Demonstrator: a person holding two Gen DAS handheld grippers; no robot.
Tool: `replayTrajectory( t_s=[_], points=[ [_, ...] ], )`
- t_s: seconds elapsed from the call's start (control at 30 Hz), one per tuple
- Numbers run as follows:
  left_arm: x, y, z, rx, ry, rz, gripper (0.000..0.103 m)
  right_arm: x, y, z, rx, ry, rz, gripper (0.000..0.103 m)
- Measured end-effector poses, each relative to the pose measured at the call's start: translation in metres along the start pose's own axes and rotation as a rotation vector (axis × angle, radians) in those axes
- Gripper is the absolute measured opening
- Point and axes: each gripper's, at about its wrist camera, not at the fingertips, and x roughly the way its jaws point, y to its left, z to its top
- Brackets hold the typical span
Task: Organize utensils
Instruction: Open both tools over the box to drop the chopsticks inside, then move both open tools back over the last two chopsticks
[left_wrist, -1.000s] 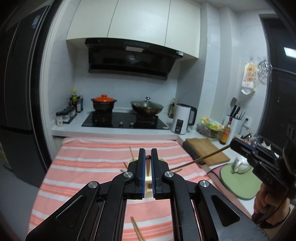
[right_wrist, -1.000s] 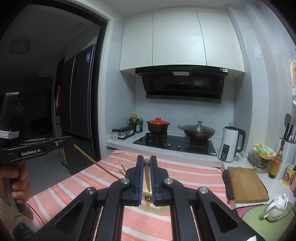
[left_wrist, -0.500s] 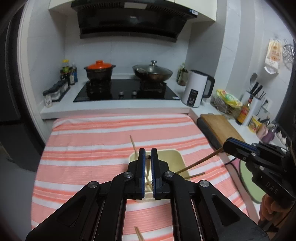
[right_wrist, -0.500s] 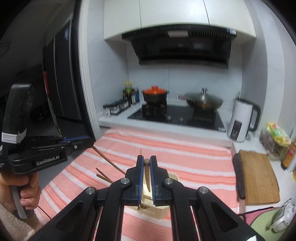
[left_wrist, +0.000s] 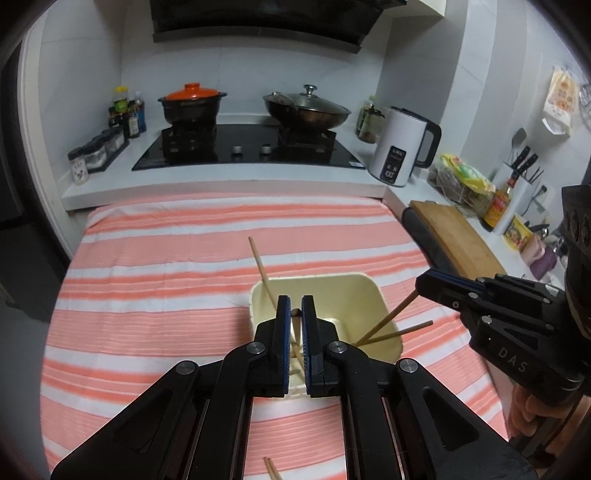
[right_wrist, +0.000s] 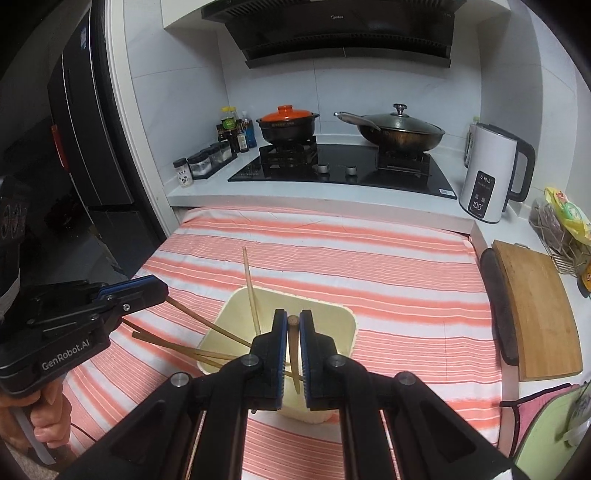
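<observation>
Wooden chopsticks are the job here: the left gripper (left_wrist: 295, 314) is clamped on one chopstick (left_wrist: 294, 328) and the right gripper (right_wrist: 293, 320) on another (right_wrist: 293, 343), both angled tip-down into the cream container (right_wrist: 347, 325) on the striped cloth (right_wrist: 388, 266), where a few more already lean. To finish well, I would get each tip low inside the walls before letting go, so neither stick tips out. A stray pair (left_wrist: 271, 469) lies on the cloth nearer the person.
</observation>
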Motion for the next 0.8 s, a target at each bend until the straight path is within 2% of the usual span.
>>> replayTrajectory(
  t_s=[0.1, 0.17, 0.2, 0.23, 0.3, 0.5, 0.67, 0.8],
  points=[
    [0.005, 0.001, -0.001, -0.019, 0.012, -0.015, 0.006, 0.001, 0.0, 0.001, 0.001, -0.014, -0.005, 0.009],
    [0.004, 0.005, -0.003, -0.039, 0.011, -0.027, 0.026, -0.002, 0.0, 0.001, 0.009, -0.024, 0.0, 0.014],
    [0.001, 0.008, -0.002, -0.046, 0.001, -0.025, 0.046, -0.006, 0.001, 0.001, 0.005, -0.039, -0.002, 0.025],
    [-0.005, 0.009, -0.004, -0.052, -0.018, -0.018, 0.059, -0.01, 0.002, 0.001, -0.001, -0.059, -0.01, 0.034],
    [-0.019, 0.01, -0.007, -0.053, -0.043, -0.015, 0.062, -0.023, 0.005, 0.0, -0.008, -0.1, -0.021, 0.042],
    [-0.079, 0.009, -0.04, -0.018, -0.083, -0.017, 0.074, -0.087, 0.021, -0.02, -0.07, -0.24, -0.054, 0.046],
    [-0.13, 0.008, -0.105, 0.017, -0.095, -0.013, 0.081, -0.141, 0.037, -0.067, -0.118, -0.332, -0.05, 0.049],
    [-0.149, 0.014, -0.171, -0.007, -0.067, 0.014, 0.083, -0.162, 0.05, -0.129, -0.129, -0.346, -0.044, 0.051]
  ],
)
